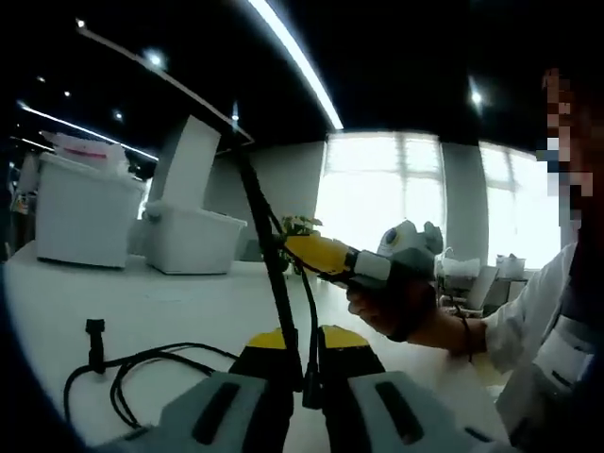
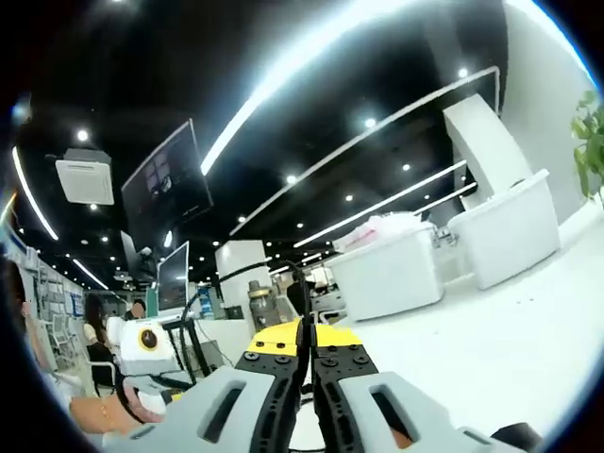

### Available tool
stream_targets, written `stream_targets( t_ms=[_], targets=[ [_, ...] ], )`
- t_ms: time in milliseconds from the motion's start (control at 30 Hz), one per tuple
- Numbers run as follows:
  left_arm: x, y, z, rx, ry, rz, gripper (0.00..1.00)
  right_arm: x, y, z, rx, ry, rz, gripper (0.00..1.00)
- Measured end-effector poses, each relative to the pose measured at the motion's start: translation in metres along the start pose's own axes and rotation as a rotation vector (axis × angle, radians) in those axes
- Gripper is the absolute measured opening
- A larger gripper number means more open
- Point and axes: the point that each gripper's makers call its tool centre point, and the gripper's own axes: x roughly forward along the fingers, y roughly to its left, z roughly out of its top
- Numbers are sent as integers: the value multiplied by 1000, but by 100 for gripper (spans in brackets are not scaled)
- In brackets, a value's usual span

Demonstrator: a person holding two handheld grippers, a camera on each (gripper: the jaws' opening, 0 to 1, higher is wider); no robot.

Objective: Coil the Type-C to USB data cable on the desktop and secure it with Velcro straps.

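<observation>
The black data cable (image 1: pixel 274 274) rises steeply out of my left gripper (image 1: pixel 311 351), whose yellow-tipped jaws are shut on it. A second strand curves from there to my right gripper (image 1: pixel 319 253), held by a hand over the table's middle and closed on the cable. Loose loops of the cable (image 1: pixel 142 363) lie on the white desktop (image 1: pixel 189 302) at the left, ending in a connector (image 1: pixel 94 330). In the right gripper view my right gripper (image 2: pixel 303 342) has its jaws pressed together with a thin black strand between them. My left gripper (image 2: pixel 142 347) shows at the lower left.
Two white plastic bins (image 1: pixel 85 212) (image 1: pixel 193 236) stand at the back of the desk, seen again as bins (image 2: pixel 387 269) in the right gripper view. A small plant (image 1: pixel 300 226) sits behind the right gripper. A person's sleeve (image 1: pixel 538 321) is at the right.
</observation>
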Motion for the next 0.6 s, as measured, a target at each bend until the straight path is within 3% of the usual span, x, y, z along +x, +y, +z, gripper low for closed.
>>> stream_targets(
  t_ms=[133,200,267,300,367,500,600],
  targets=[
    [-16,26,26,-46,-112,97,10,-4,-22,-38,64,206,-15,16],
    [-24,36,39,-84,-160,115,10,-9,-20,-78,230,370,22,19],
    [-30,40,46,-98,-189,122,10,-9,-15,-93,368,417,49,29],
    [-36,41,52,-98,-213,124,10,-10,-5,-107,484,470,85,33],
    [-39,38,57,-97,-230,114,10,-9,3,-123,604,502,100,39],
    [-33,17,64,-118,-253,24,10,-2,5,-135,589,514,80,36],
    [-27,-1,61,-108,-225,-41,10,7,4,-137,606,508,64,35]
  ],
)
